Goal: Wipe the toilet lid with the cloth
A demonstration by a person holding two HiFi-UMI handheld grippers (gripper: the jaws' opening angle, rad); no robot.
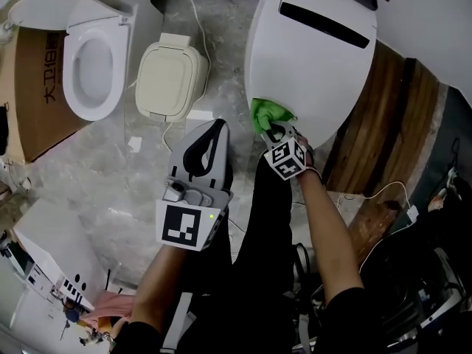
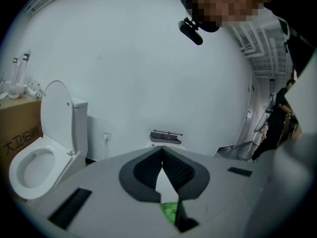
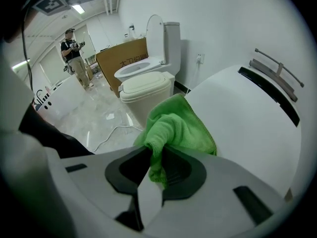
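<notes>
The right claw [image 3: 154, 155] grips a bunched green cloth [image 3: 178, 125], pressed against the near left edge of the closed white toilet lid [image 3: 247, 128]. The left claw [image 2: 162, 152], jaws together and empty, hangs over the marble floor [image 1: 110, 161] beside it. A lidded bin [image 1: 171, 76] and an open toilet [image 1: 92, 57] stand farther left.

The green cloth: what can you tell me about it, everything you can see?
The green cloth looks like soft, fuzzy microfibre, bright green, bunched into loose folds with a stitched edge. One pinched fold is clamped between the fingers of the right gripper, with a short tail poking back between them. The rest bulges out ahead and rests against the near edge of the white toilet lid. Whether it is damp cannot be told.
</notes>
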